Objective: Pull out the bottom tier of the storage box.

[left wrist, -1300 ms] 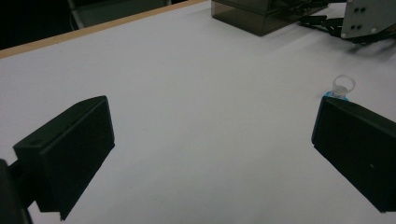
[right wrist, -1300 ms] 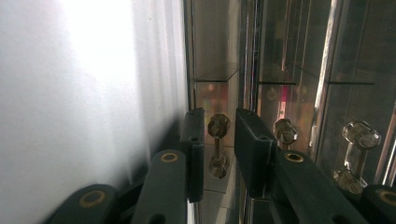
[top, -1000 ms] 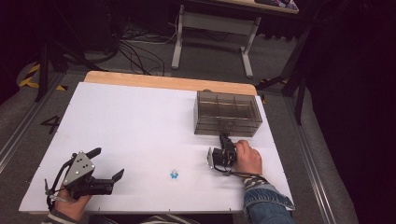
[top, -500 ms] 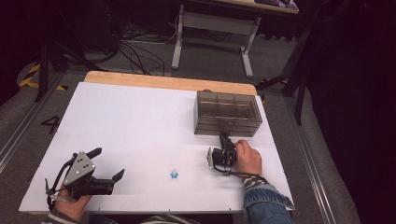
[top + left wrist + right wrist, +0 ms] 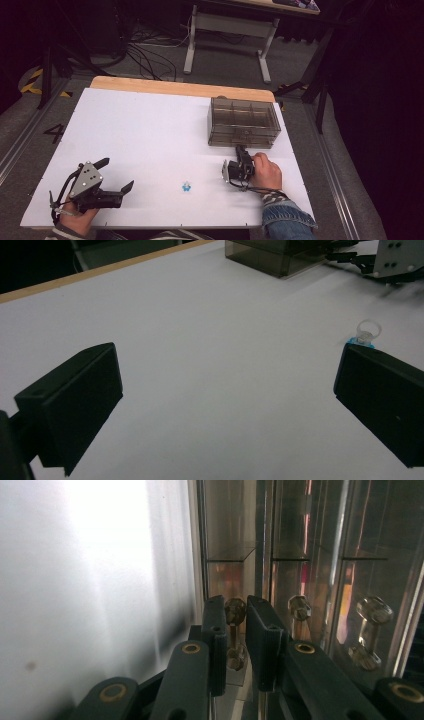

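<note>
Nothing has visibly moved since the earlier frames: both grippers and the box sit where they were. L to R on the white worktop (image 5: 150, 130): the left gripper (image 5: 116, 176), near the front-left corner, lies level w/ its black jaws spread wide apart and nothing between them. In the left gripper view the bare worktop shows between the jaws, and a small clear ring on a blue base (image 5: 367, 333) sits just beyond the right-hand jaw, not touching it. From the high view that same small blue-and-clear piece (image 5: 186, 187) lies between the two hands, near the front edge. The right gripper (image 5: 240, 149) points at the front of the smoky transparent plastic drawer box (image 5: 243, 122), which stands toward the back-right of the worktop. In the right gripper view its jaws are nearly together, clamped on a small clear drawer knob (image 5: 235, 611); two more knobs show to the right of it
</note>
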Action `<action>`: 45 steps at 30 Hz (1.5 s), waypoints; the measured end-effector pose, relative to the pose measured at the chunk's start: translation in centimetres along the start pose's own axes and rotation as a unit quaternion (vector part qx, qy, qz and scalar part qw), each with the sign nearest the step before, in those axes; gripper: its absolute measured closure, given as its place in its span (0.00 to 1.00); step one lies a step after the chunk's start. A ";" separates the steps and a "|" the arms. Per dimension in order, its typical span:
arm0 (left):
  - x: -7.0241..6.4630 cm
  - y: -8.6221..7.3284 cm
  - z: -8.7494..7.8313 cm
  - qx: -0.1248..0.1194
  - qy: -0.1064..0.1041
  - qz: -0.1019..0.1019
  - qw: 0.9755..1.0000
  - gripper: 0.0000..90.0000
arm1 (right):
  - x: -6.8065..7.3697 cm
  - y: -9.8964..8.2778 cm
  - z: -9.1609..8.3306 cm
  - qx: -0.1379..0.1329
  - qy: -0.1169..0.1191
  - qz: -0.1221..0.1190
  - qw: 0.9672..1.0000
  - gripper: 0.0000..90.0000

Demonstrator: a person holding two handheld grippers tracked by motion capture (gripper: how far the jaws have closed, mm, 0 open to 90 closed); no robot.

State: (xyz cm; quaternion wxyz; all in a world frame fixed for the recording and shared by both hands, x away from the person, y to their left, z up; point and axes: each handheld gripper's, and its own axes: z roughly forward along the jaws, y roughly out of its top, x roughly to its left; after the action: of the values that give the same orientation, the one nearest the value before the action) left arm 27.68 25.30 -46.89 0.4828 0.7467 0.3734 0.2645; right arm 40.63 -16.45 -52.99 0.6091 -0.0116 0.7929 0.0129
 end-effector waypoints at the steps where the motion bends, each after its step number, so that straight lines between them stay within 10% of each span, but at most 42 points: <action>1: 0.0 0.0 0.0 0.000 0.000 0.000 1.000 0.00 | 0.0 -0.1 -0.3 -0.002 0.000 -0.001 1.000 0.88; 28: 0.0 0.1 0.2 -0.001 -0.003 0.001 1.000 0.00 | -0.1 -0.6 -2.6 -0.026 0.027 0.036 0.999 0.75; 45: 0.1 0.1 0.3 0.000 -0.004 0.000 1.000 0.00 | -2.6 -1.0 -4.4 -0.080 0.093 0.141 0.982 0.67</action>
State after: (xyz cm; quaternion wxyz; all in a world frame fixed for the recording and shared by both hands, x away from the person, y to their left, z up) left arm 27.93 25.19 -46.91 0.4844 0.7477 0.3716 0.2611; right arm 37.12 -17.56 -49.35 0.5223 0.0507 0.8360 0.1605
